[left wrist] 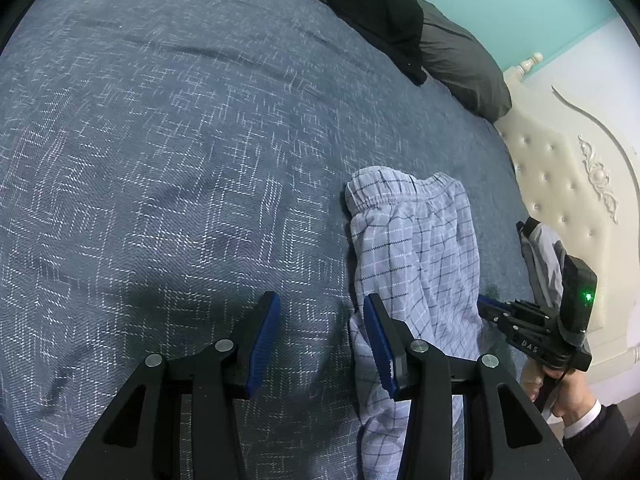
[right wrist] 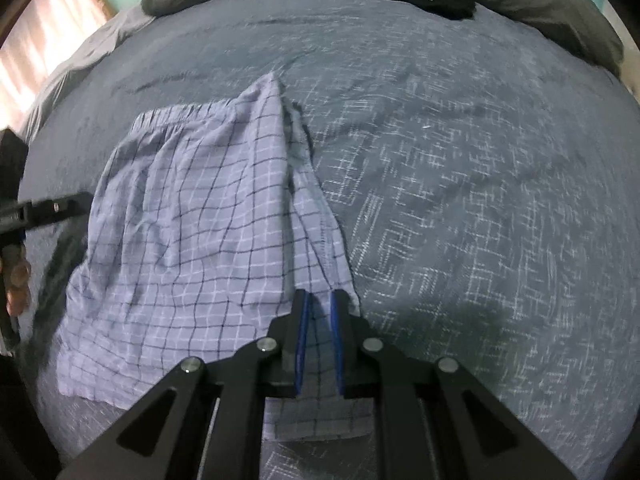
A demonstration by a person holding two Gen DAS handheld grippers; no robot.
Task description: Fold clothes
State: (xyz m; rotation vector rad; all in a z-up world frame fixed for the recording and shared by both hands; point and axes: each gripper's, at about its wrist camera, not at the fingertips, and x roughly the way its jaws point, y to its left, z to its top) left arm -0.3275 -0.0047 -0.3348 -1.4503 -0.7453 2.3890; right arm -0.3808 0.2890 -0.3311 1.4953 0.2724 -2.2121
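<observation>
While pinched by right tool point(right wrist: 320, 300) | checked shorts point(right wrist: 192, 216), seemingly thin cotton; woven bedspread point(right wrist: 460, 200)

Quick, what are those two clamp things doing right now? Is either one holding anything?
Left gripper: open, nothing between its pads, beside the checked shorts.
Right gripper: closed on a fold of the checked shorts.

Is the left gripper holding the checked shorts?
No, the left gripper is open over the bedspread; the shorts lie beside it.
</observation>
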